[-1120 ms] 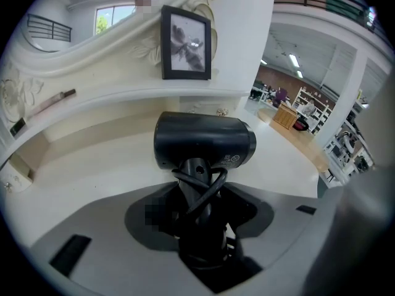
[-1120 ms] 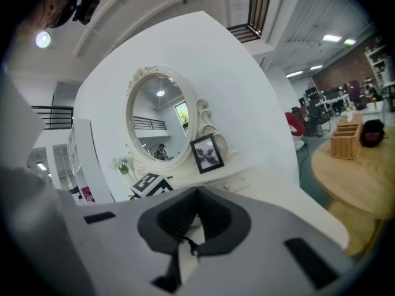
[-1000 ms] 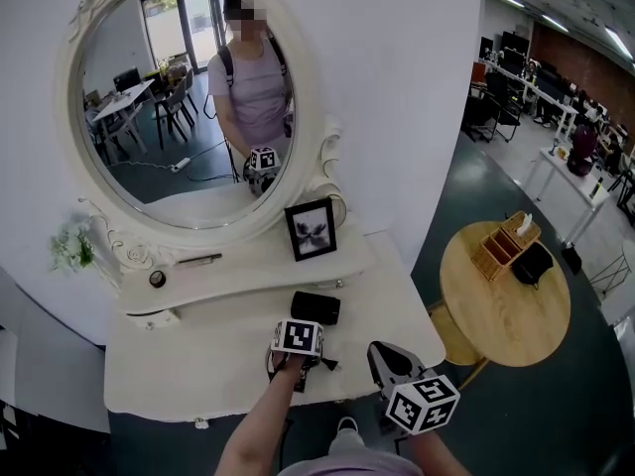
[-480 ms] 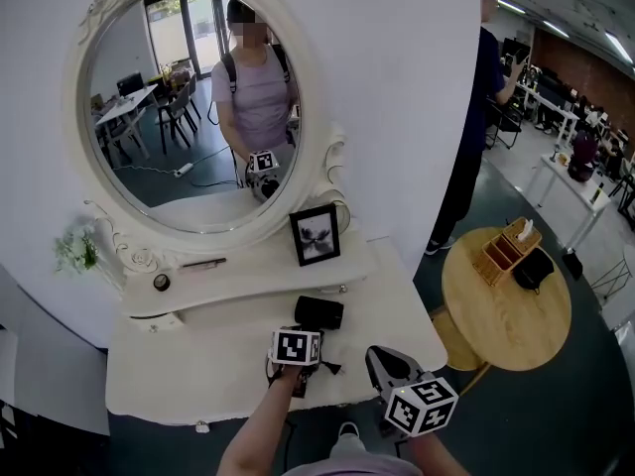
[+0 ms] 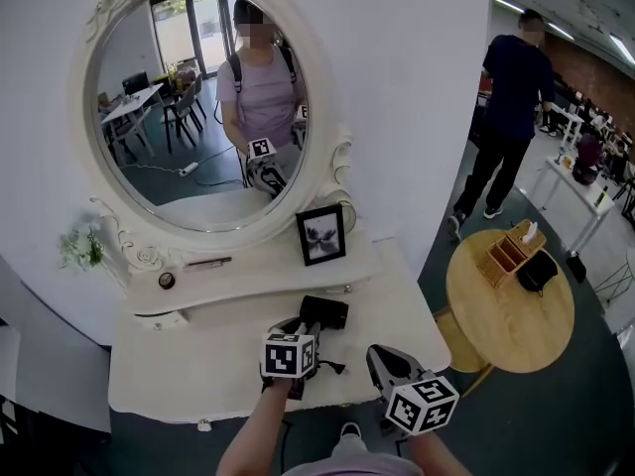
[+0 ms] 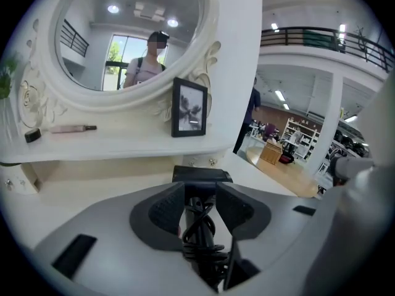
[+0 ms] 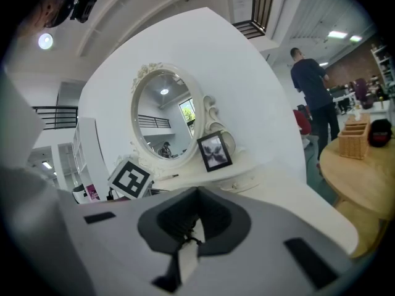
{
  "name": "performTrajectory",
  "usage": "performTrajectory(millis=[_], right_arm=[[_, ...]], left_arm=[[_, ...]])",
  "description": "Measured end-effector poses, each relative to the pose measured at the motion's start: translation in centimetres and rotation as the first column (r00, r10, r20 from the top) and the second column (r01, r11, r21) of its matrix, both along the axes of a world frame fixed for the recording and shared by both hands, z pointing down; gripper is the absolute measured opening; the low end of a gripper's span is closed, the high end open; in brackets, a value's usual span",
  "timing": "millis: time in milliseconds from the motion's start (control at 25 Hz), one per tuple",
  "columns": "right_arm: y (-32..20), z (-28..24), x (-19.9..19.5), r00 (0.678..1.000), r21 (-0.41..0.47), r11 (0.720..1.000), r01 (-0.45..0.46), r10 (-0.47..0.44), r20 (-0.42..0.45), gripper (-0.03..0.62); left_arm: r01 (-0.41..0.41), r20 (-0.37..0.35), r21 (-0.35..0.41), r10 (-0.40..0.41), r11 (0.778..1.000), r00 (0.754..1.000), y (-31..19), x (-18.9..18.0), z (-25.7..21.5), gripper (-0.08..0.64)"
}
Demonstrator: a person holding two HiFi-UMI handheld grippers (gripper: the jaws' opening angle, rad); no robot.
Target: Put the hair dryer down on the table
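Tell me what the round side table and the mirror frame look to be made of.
Round side table: probably wood, matt finish; its top is an even warm tan. Mirror frame: painted white, with raised scrollwork; it could be wood, resin or plaster, since the paint hides which.

A: Clothes?
B: Lilac tee. The mirror shows short sleeves and black shoulder straps. Forearms bare, one pale shoe.
A: Tongs?
B: Left tongs, right tongs: smooth grey shells, dark ribbed pads, black rectangular slots. Each has a white cube with black square markers. Left jaws have just been closing; hair dryer handle between them, not pinched.
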State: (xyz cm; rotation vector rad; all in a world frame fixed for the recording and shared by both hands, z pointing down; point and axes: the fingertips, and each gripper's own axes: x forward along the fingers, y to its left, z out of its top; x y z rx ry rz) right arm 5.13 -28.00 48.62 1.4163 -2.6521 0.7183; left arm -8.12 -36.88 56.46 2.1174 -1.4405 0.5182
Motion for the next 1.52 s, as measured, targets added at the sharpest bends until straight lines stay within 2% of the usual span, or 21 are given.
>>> performTrajectory(millis=[200, 360, 600, 1040, 1320, 1520], right_arm=[[-0.2, -0.3, -0.3, 1.000, 0.004, 1.000, 0.008, -0.008, 0.010, 0.003], [-0.3, -0.2, -0.3, 1.000, 0.002, 1.000, 0.012, -0.012, 0.014, 0.002], [-0.3, -0.4, -0.7, 1.000, 0.004, 1.000, 0.028, -0.028, 0.012, 0.003], [0.5, -0.7, -1.0, 0.999, 0.011, 0.999, 0.035, -0.035, 0.020, 0.003], [1.0, -0.8, -0.7, 0.999, 0.011, 1.000, 0.026, -0.027, 0.023, 0.003], [1.6, -0.8, -0.8, 0.999, 0.018, 1.000, 0.024, -0.024, 0.022, 0.003]], left_arm=[[0.005, -0.017, 0.085, -0.004, 0.996, 1.000, 0.7, -0.6, -2.7, 0.152], [0.013, -0.063, 0.146, -0.004, 0.989, 0.998, 1.6, -0.8, -4.6, 0.137], [0.058, -0.120, 0.194, -0.035, 0.979, 0.992, 3.3, -2.2, -6.2, 0.106], [0.063, -0.066, 0.295, -0.045, 0.953, 0.997, 6.6, -3.4, -7.8, 0.043], [0.070, -0.090, 0.324, -0.043, 0.944, 0.995, 7.9, -3.7, -8.4, 0.003], [0.079, -0.131, 0.336, -0.037, 0.939, 0.991, 8.7, -3.7, -8.9, 0.000]])
